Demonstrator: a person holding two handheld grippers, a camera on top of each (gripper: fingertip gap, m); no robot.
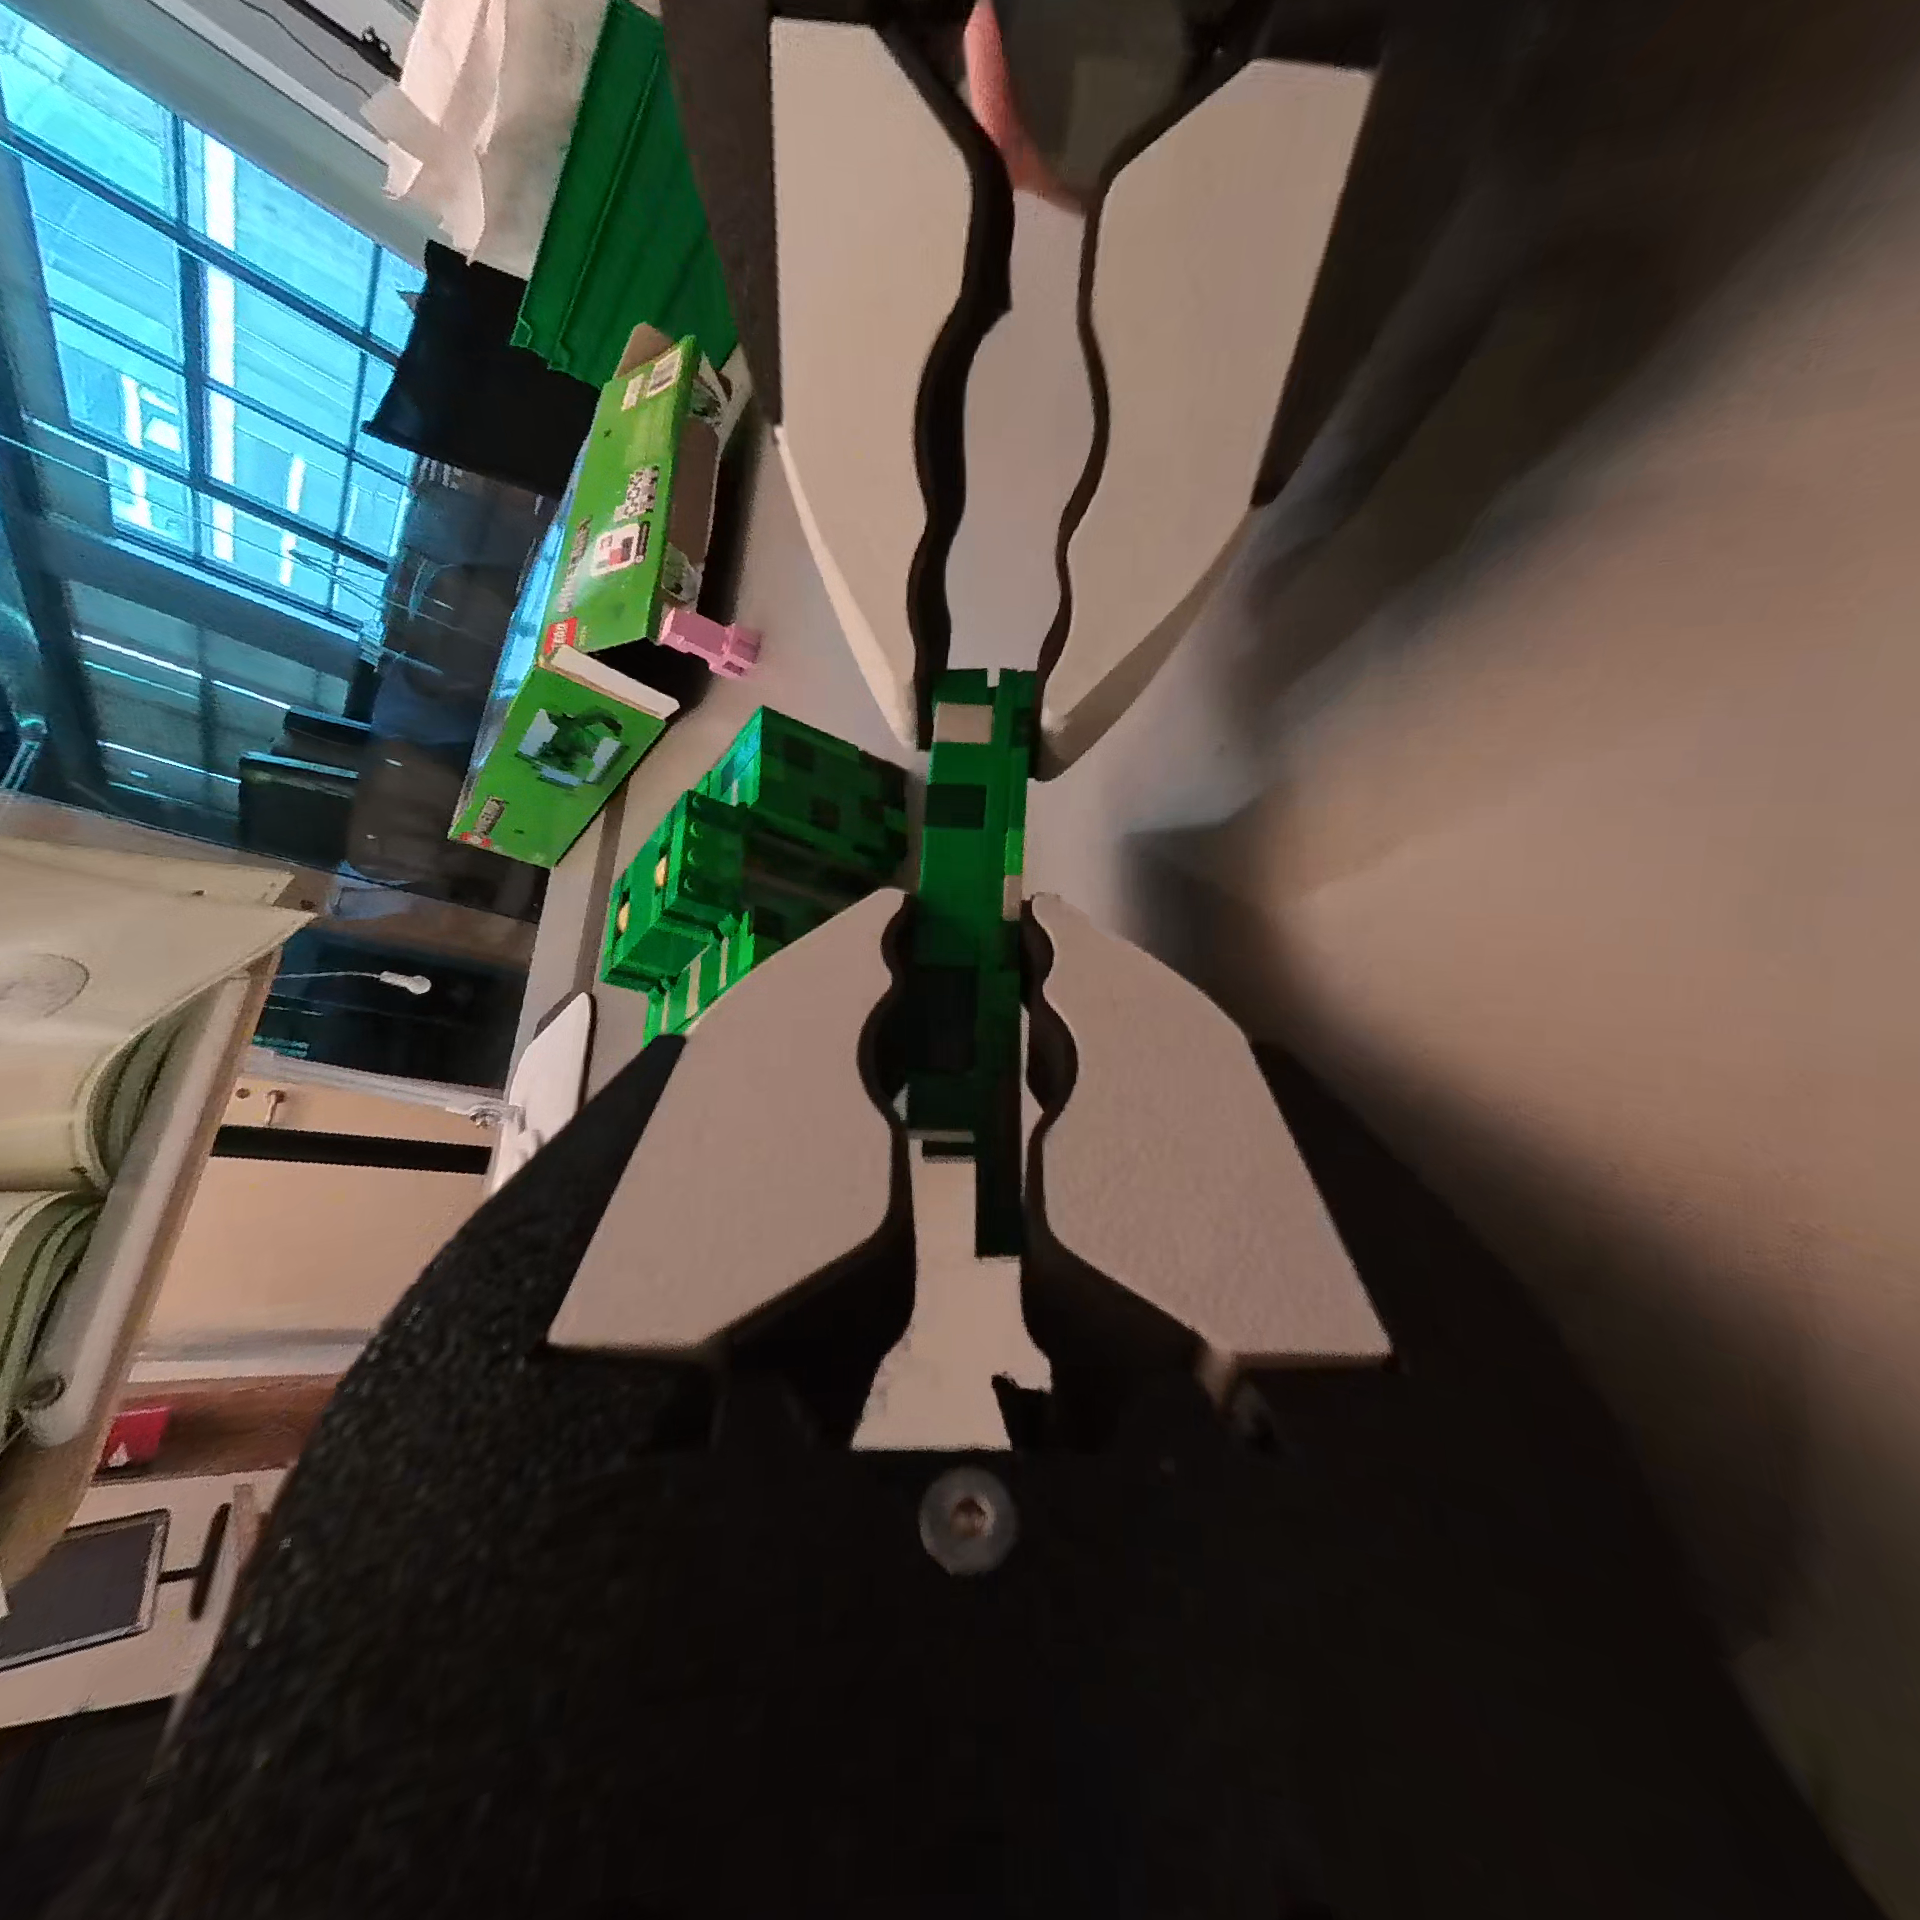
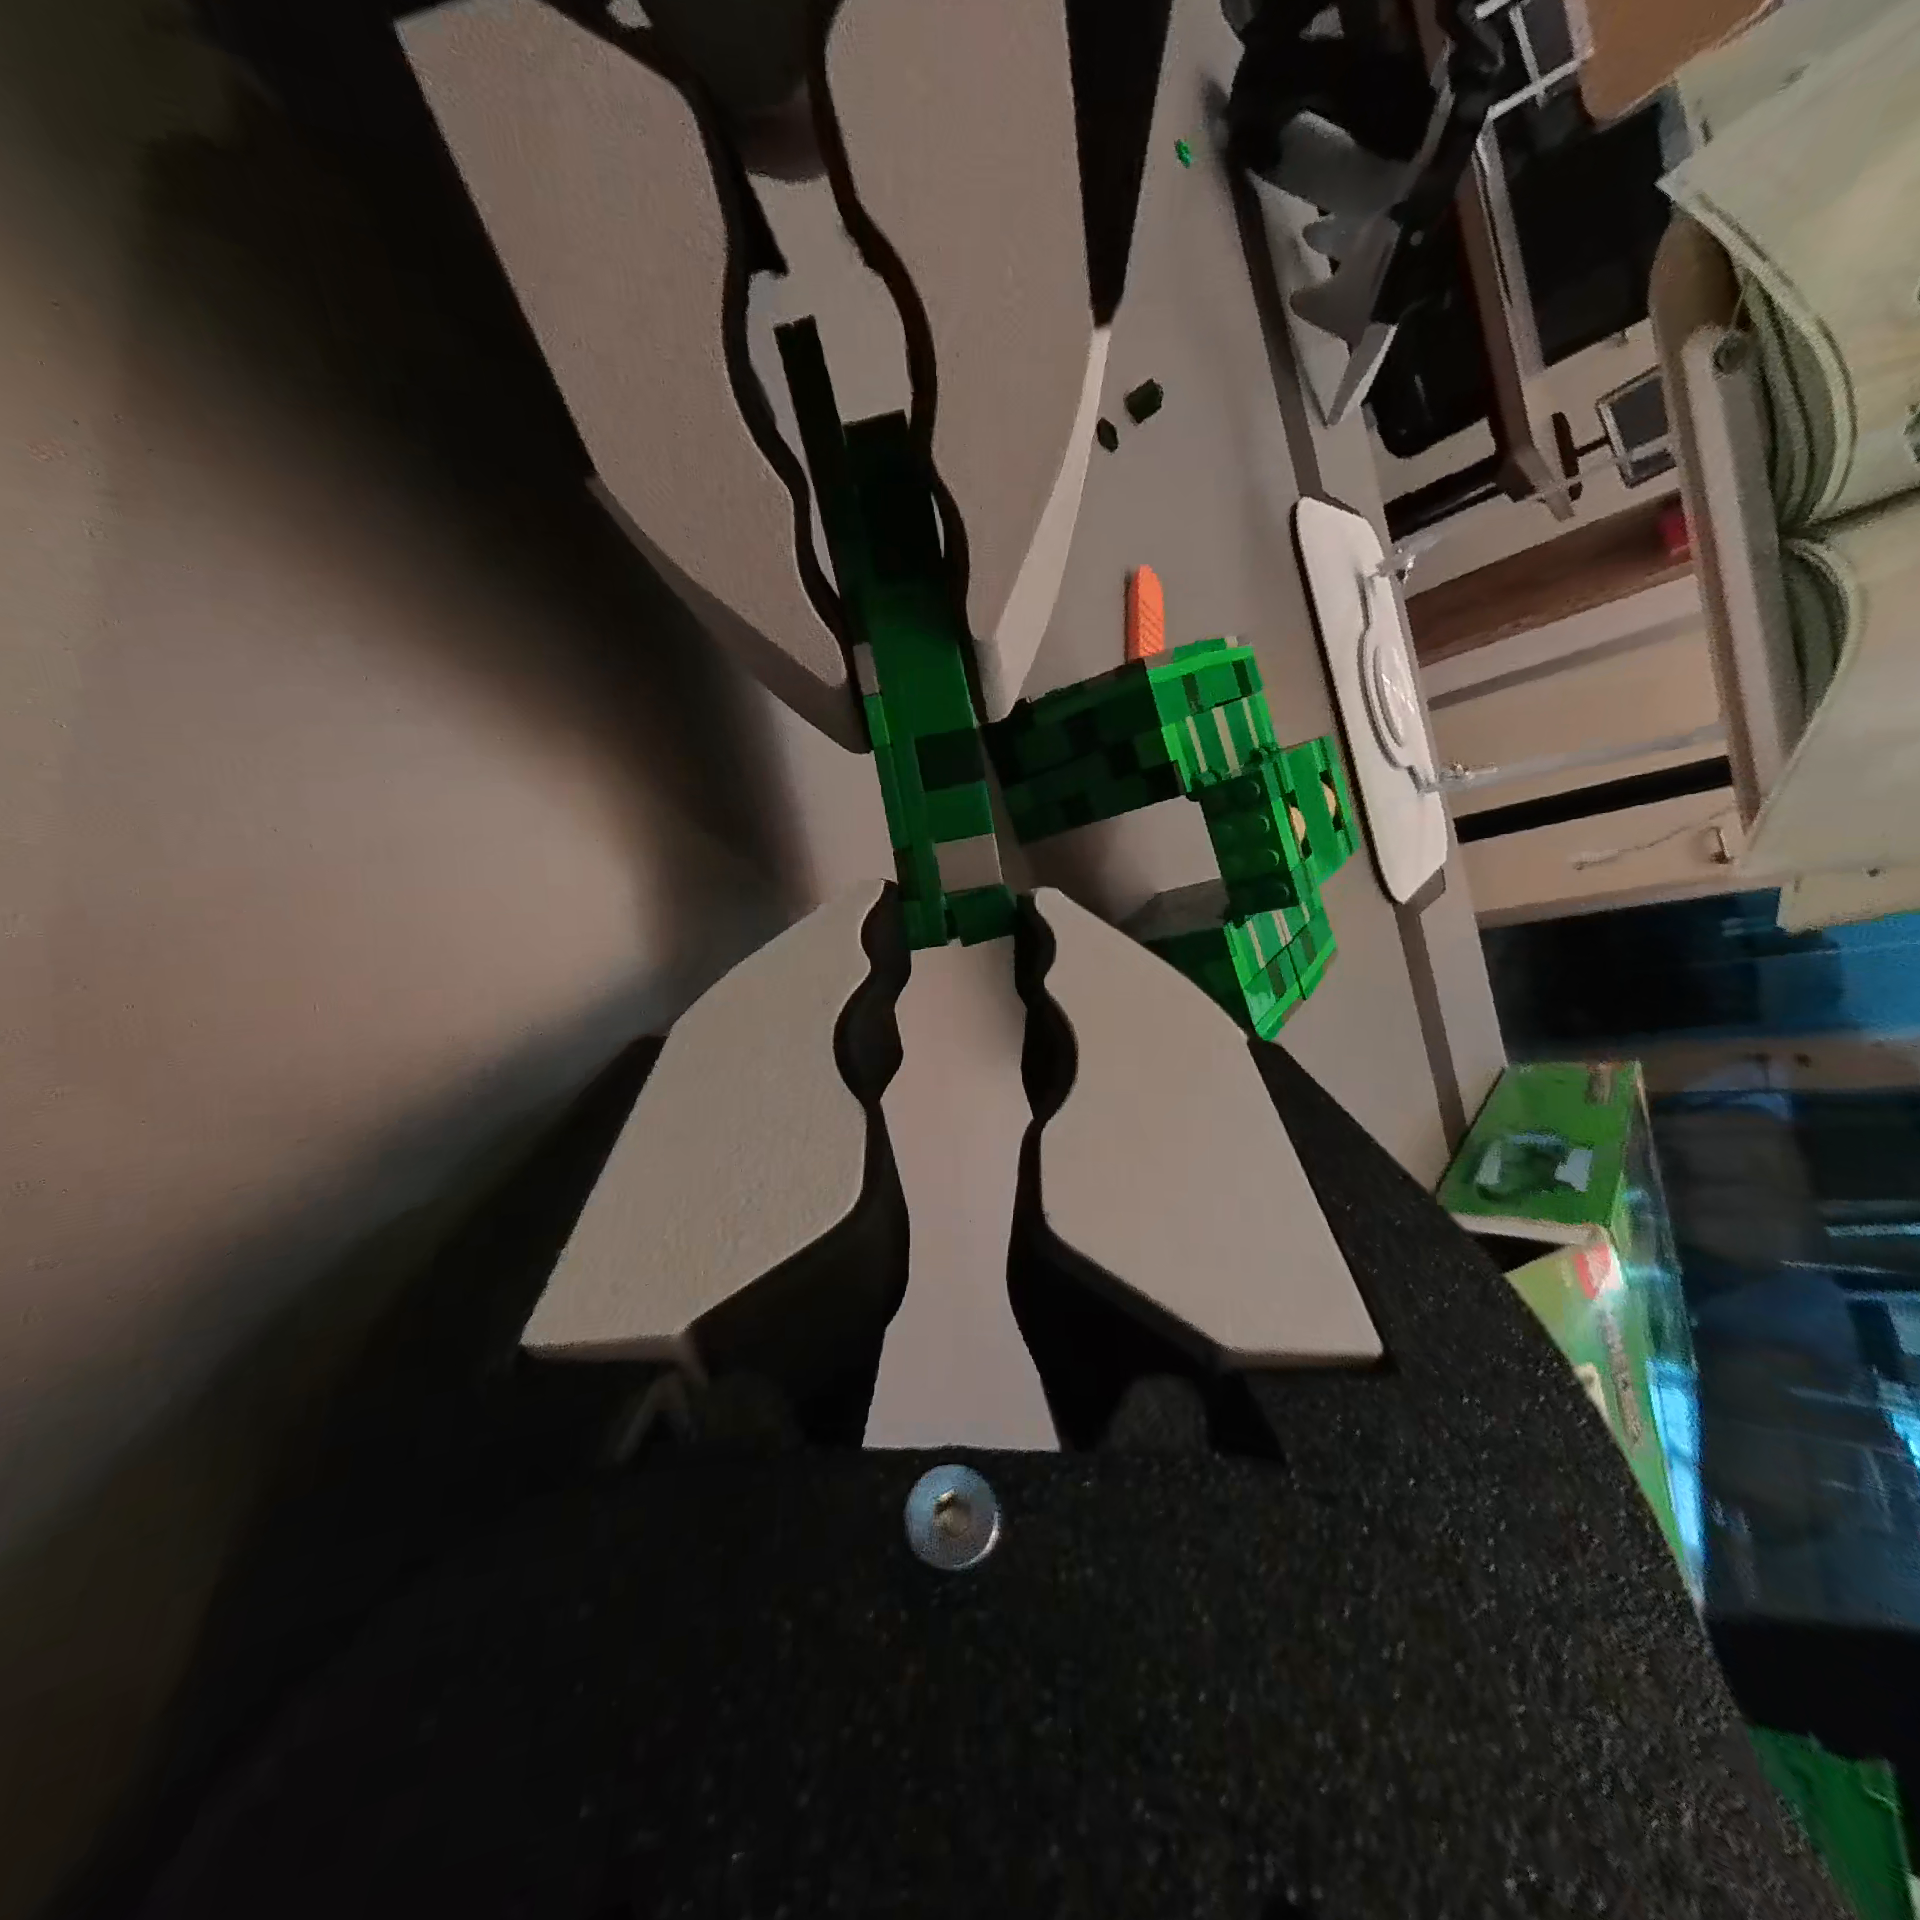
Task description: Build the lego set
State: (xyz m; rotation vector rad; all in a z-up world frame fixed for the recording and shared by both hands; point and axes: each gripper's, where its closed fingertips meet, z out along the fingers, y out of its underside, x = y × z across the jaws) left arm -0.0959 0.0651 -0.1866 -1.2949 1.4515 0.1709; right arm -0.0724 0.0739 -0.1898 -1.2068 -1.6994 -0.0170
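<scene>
A flat green brick panel (image 1: pixel 971 831) with dark patches is held between both grippers, above the white table (image 2: pixel 1195 499). My left gripper (image 1: pixel 961 914) is shut on one end of it. My right gripper (image 1: pixel 982 727) reaches in from the top of the left wrist view and grips the other end. In the right wrist view my right gripper (image 2: pixel 956 914) is shut on the panel's near end (image 2: pixel 925 790), and the left gripper (image 2: pixel 920 696) clamps its far part. A partly built green brick model (image 1: pixel 748 862) stands on the table beside the panel; it also shows in the right wrist view (image 2: pixel 1174 790).
Two green set boxes (image 1: pixel 623 520) lie past the model, with a small pink brick piece (image 1: pixel 717 639) next to them. An orange piece (image 2: pixel 1143 613), small dark bricks (image 2: pixel 1143 400) and a white pad (image 2: pixel 1371 707) lie near the table edge. Windows and furniture stand beyond.
</scene>
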